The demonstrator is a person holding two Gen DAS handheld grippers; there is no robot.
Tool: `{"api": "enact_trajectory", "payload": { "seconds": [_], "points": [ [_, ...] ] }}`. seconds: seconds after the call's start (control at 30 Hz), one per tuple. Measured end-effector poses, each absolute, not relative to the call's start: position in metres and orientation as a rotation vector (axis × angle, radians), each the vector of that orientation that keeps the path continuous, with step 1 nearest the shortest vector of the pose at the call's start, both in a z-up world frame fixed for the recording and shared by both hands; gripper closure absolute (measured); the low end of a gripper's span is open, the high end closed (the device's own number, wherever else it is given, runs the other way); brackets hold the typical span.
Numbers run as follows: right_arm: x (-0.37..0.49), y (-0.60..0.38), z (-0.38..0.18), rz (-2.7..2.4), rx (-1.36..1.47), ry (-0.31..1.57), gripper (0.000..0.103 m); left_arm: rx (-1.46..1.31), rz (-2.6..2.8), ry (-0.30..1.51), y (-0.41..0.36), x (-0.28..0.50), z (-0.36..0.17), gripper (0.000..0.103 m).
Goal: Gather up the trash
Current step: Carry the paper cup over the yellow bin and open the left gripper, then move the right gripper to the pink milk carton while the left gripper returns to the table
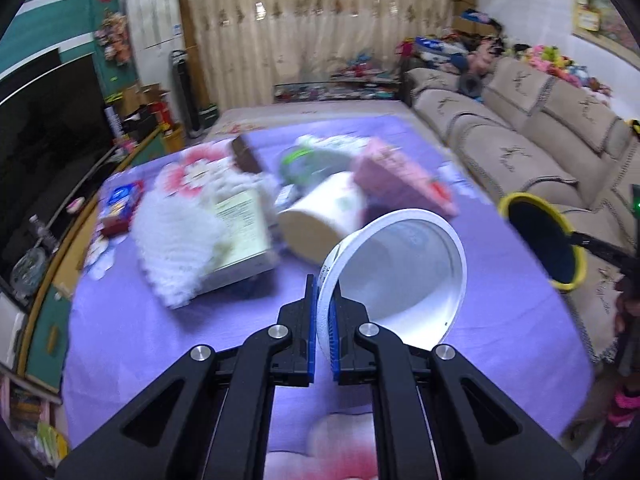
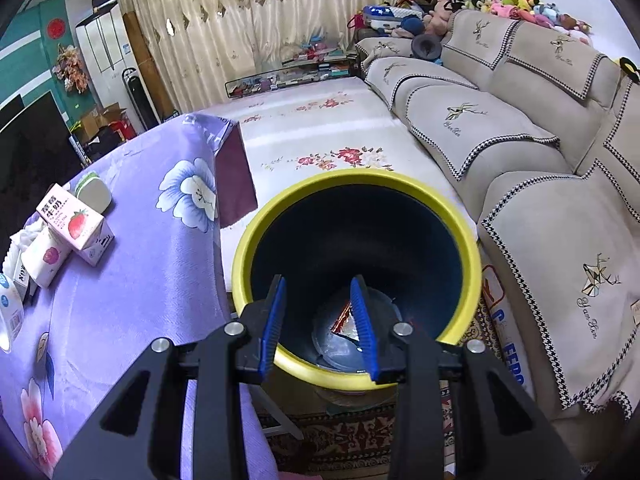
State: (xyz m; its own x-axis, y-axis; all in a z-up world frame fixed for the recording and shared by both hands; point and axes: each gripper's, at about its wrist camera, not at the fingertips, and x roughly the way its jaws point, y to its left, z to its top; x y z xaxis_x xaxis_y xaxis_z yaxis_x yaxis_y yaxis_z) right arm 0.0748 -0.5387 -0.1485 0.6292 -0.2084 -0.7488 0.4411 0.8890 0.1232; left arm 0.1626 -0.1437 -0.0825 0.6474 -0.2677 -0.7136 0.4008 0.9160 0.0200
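Left wrist | left gripper (image 1: pixel 324 312) pinches smooth white round cup (image 1: pixel 400 272) rim

Our right tool (image 2: pixel 320 280) grips the yellow rim of the dark bin (image 2: pixel 468 256) at frame centre; a pink milk carton (image 2: pixel 76 224) lies left on the purple worktop (image 2: pixel 152 280).

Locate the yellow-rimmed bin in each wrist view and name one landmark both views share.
Left wrist view: the yellow-rimmed bin sits at the right edge, past the white cup pinched in the left tool.
Right wrist view: it fills the lower centre, its near rim gripped by the right tool.
Shared landmark: the beige sofa.
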Motion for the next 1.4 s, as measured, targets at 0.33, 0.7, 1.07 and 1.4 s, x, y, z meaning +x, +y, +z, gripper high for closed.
{"api": "enact_trajectory", "payload": {
  "seconds": [0.33, 0.7, 1.07, 1.4],
  "points": [
    [0.037, -0.566, -0.135, -0.466, 0.318, 0.753, 0.071, 0.289, -0.637, 0.747, -0.266, 0.141, -0.065, 0.097],
    [-0.006, -0.608, -0.135, -0.547, 0.356, 0.74, 0.071, 0.383, -0.813, 0.796, -0.426, 0.158, -0.092, 0.097],
    [-0.009, -0.619, -0.142, -0.556, 0.376, 0.749, 0.064, 0.432, -0.823, 0.881, -0.498, 0.182, -0.145, 0.085],
    [0.003, -0.601, -0.139, -0.519, 0.355, 0.755, 0.063, 0.361, -0.843, 0.775, -0.438, 0.161, -0.097, 0.032]
  ]
}}
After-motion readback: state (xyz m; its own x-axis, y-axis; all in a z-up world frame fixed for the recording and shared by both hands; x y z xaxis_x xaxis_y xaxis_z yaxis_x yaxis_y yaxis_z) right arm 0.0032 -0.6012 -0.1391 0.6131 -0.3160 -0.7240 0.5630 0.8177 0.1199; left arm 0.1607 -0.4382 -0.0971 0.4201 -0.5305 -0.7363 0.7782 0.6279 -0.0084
